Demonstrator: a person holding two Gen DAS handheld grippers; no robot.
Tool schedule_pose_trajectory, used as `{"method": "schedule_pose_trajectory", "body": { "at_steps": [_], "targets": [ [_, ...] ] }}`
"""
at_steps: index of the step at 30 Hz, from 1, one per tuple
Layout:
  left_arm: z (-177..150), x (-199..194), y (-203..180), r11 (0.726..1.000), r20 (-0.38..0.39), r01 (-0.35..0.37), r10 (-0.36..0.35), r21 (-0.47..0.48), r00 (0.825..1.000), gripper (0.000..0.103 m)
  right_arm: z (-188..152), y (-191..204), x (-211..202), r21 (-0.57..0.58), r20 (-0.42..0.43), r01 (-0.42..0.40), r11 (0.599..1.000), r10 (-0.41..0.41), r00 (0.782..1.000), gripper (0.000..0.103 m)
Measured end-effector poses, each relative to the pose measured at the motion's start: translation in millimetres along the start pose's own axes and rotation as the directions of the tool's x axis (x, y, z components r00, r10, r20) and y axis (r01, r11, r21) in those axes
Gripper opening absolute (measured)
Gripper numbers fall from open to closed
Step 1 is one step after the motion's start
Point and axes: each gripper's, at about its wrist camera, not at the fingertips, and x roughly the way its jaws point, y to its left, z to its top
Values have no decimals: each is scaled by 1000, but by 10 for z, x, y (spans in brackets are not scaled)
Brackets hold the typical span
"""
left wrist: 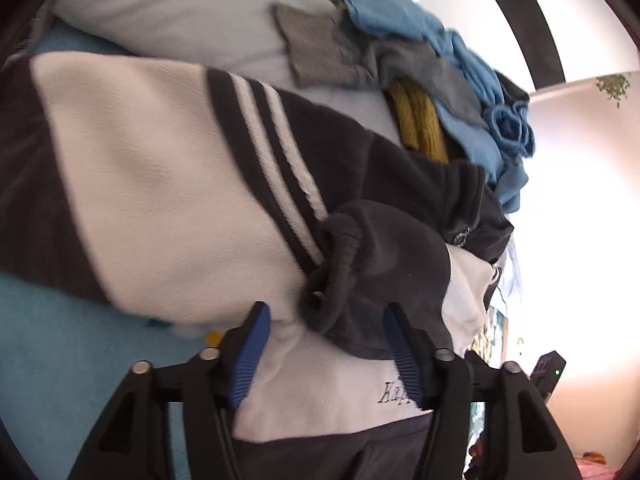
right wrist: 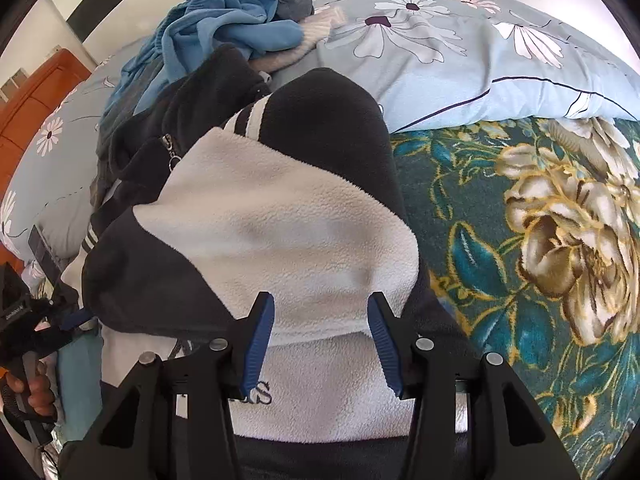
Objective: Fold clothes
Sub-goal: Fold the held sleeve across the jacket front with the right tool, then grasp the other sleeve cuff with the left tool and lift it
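Observation:
A black and white fleece jacket [left wrist: 152,184] with white stripes and embroidered lettering lies on the bed, sleeves folded over its front. It fills the middle of the right wrist view [right wrist: 288,240] too. My left gripper [left wrist: 326,320] is open, its blue pads on either side of a dark sleeve cuff [left wrist: 340,276] that lies on the white chest. My right gripper [right wrist: 322,312] is open over the folded white sleeve part. The left gripper and the hand that holds it show at the left edge of the right wrist view [right wrist: 24,320].
A pile of blue, grey and mustard clothes [left wrist: 432,80] lies behind the jacket, also in the right wrist view [right wrist: 224,28]. A light blue flowered quilt [right wrist: 460,48] and a teal flowered blanket [right wrist: 540,240] cover the bed. An orange wooden headboard [right wrist: 36,100] stands at left.

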Motion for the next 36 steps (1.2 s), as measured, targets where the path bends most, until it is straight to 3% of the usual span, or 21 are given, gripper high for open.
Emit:
{"method": "schedule_pose_trajectory", "body": {
  "at_steps": [2, 4, 7, 9, 12, 19, 25, 28, 30, 32, 34, 36],
  "targets": [
    [-54, -238, 105, 999, 61, -46, 48, -19, 997, 69, -69, 26, -2, 2, -14, 6, 1000, -6, 1000, 50],
    [-47, -485, 244, 991, 137, -116, 125, -72, 983, 75, -131, 53, -8, 10, -23, 6, 1000, -6, 1000, 50],
    [-89, -892, 696, 958, 267, -211, 258, -194, 928, 87, -187, 121, -7, 11, -46, 4, 1000, -3, 999, 50],
    [-122, -1085, 989, 922, 309, -248, 339, -298, 889, 100, -201, 187, -15, -4, -51, 6, 1000, -6, 999, 50],
    [-149, -1316, 1425, 880, 351, -225, 385, -418, 853, 103, -187, 295, -41, -25, -51, 10, 1000, -12, 999, 56],
    [-58, -1409, 1930, 826, 368, -187, 424, -531, 828, 103, -109, 568, -77, -79, -57, 19, 997, -23, 998, 58],
    [22, -1325, 2061, 785, 372, -127, 421, -606, 828, 103, -128, 798, -23, -125, -86, 13, 992, -24, 996, 58],
    [43, -1271, 2026, 776, 382, -117, 428, -619, 819, 102, -169, 885, 13, -142, -99, 5, 990, -19, 995, 58],
    [48, -1271, 1991, 785, 399, -129, 441, -607, 804, 101, -247, 923, 49, -154, -107, -1, 988, -16, 994, 58],
    [57, -1260, 1960, 800, 421, -131, 439, -586, 794, 94, -218, 990, 105, -172, -115, -4, 985, -16, 993, 58],
    [83, -1237, 1953, 807, 424, -135, 434, -575, 795, 84, -203, 1022, 121, -189, -118, -5, 982, -18, 993, 58],
    [102, -1224, 1968, 805, 423, -139, 440, -576, 792, 67, -193, 1068, 157, -199, -121, -4, 980, -21, 992, 58]
  ]
}}
